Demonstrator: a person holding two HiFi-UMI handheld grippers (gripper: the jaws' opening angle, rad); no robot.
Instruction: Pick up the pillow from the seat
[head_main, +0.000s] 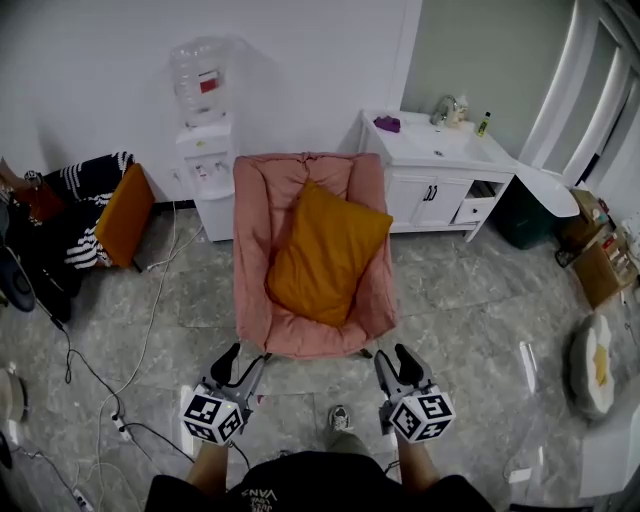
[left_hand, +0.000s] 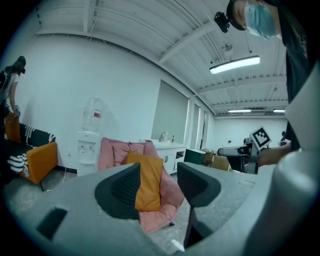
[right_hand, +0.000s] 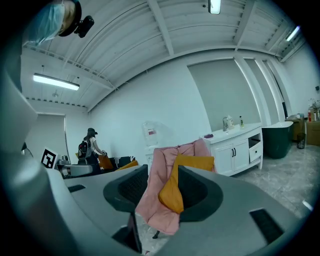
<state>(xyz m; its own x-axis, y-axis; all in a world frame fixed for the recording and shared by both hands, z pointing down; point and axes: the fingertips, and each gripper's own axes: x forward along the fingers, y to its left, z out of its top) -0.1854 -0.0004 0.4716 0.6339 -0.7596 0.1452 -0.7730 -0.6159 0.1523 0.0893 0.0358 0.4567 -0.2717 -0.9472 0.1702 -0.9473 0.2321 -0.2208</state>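
Head view: pillow (head_main: 325, 250) (red bottle label (head_main: 208, 84) illegible)

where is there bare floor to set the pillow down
Bare floor lies in front of the pink chair and to its right, before the white cabinet. Left of the chair is crowded: cables trail past the water dispenser.

Orange pillow (head_main: 322, 252), pink seat (head_main: 255, 260), white cabinet (head_main: 440, 190)

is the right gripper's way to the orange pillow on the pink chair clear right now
Probably yes. The right gripper hangs open and empty short of the pink chair, with only floor between them, and the orange pillow lies uncovered on the seat. It would need to move forward first.
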